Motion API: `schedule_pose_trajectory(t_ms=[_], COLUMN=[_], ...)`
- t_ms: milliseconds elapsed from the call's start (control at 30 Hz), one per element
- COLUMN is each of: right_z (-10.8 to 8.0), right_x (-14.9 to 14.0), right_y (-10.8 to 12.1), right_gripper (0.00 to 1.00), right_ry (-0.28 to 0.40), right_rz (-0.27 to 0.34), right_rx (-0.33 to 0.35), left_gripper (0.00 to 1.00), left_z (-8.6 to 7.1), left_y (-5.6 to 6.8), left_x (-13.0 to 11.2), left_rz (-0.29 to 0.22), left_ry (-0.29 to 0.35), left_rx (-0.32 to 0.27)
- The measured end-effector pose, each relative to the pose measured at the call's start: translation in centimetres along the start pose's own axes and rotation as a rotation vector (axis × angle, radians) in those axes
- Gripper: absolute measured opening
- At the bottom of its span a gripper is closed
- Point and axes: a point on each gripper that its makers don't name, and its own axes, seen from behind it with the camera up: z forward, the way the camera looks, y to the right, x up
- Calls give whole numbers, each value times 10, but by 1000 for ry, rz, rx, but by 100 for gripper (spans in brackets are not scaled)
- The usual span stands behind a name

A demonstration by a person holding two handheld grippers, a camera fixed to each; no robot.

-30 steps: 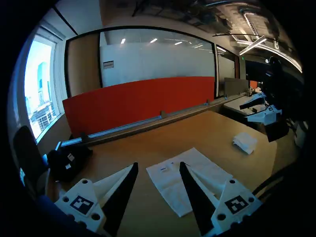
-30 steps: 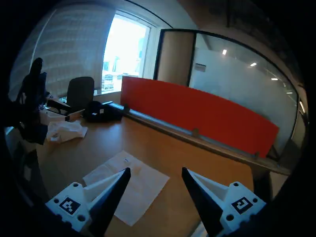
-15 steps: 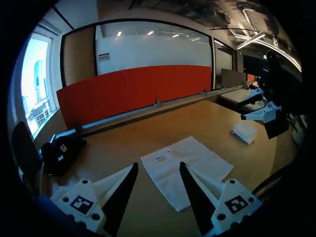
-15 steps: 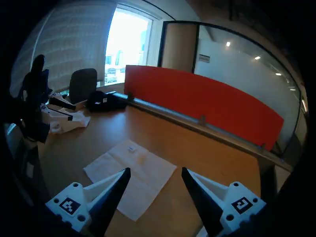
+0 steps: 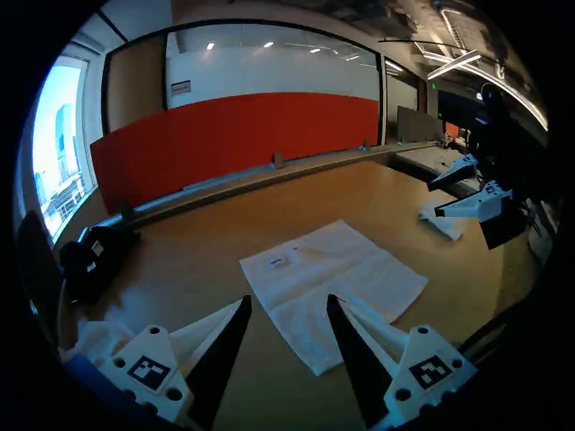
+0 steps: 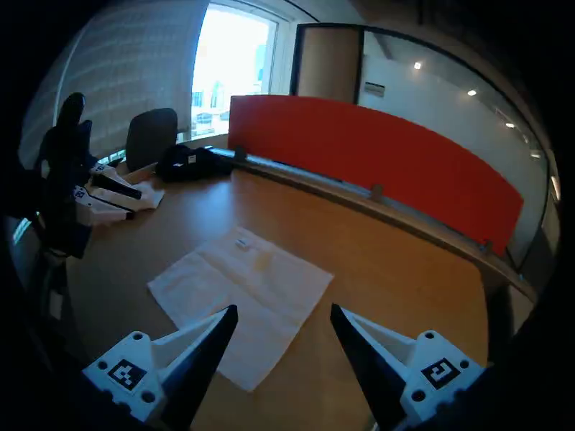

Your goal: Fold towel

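Hovers with left gripper (image 5: 287, 298) and right gripper (image 6: 283, 307) agape, empty, before towel (image 5: 334, 276) spread flat at 12 o'clock on desk (image 5: 208, 244) (unfolded), risking a skewed fold from pinching mismatched corners or dragging cloth.

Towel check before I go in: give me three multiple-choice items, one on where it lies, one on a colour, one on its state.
1. The towel lies: A on a chair; B on the floor; C on the wooden desk.
2. The divider behind the desk is: A blue; B red; C green.
3. The towel is: A spread flat; B rolled up; C hanging off the edge.
Answers: 1 C, desk wood shows all round it. 2 B, the panel is plainly red. 3 A, its corners lie out flat on the desk.
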Motion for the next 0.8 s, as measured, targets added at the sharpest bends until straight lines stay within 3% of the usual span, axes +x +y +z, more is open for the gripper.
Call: schedule_pose_trajectory(t_ms=[800], right_z=[35], right_x=[-95], right_y=[-29], right_gripper=[100], right_ry=[-139], right_rz=[-19], right_rx=[54], left_gripper=[77], left_z=[43], left_y=[29], left_x=[-98], left_rz=[7], left_ry=[-175], left_rx=[-78])
